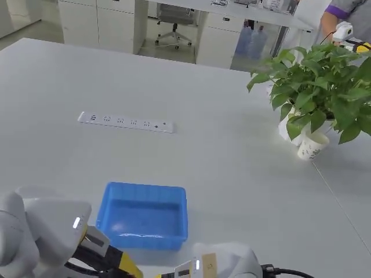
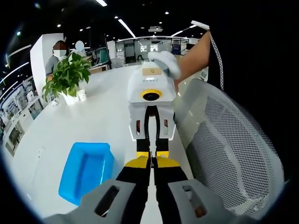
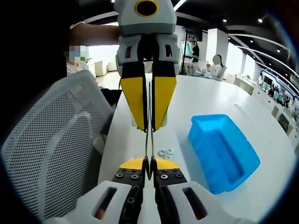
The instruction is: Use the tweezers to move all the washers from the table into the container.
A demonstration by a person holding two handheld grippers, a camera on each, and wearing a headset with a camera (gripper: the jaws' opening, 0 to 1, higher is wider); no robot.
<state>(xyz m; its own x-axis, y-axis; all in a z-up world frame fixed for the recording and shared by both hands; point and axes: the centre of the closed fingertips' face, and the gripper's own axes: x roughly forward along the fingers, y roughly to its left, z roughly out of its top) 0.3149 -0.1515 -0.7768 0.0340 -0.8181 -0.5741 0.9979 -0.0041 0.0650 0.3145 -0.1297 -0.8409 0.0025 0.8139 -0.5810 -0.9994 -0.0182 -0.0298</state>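
Observation:
Thin metal tweezers run between my two grippers, which face each other tip to tip. My right gripper is shut on the near end. My left gripper is shut on the far end. In the left gripper view, my left gripper meets the right gripper on the tweezers. A small cluster of washers lies on the white table below the tweezers. The blue container stands open just beyond both grippers. In the head view, the left gripper and right gripper sit at the bottom edge.
A white power strip lies on the table beyond the container. A potted plant with paper cups stands at the far right, with a person behind it. A grey mesh chair is at the near table edge.

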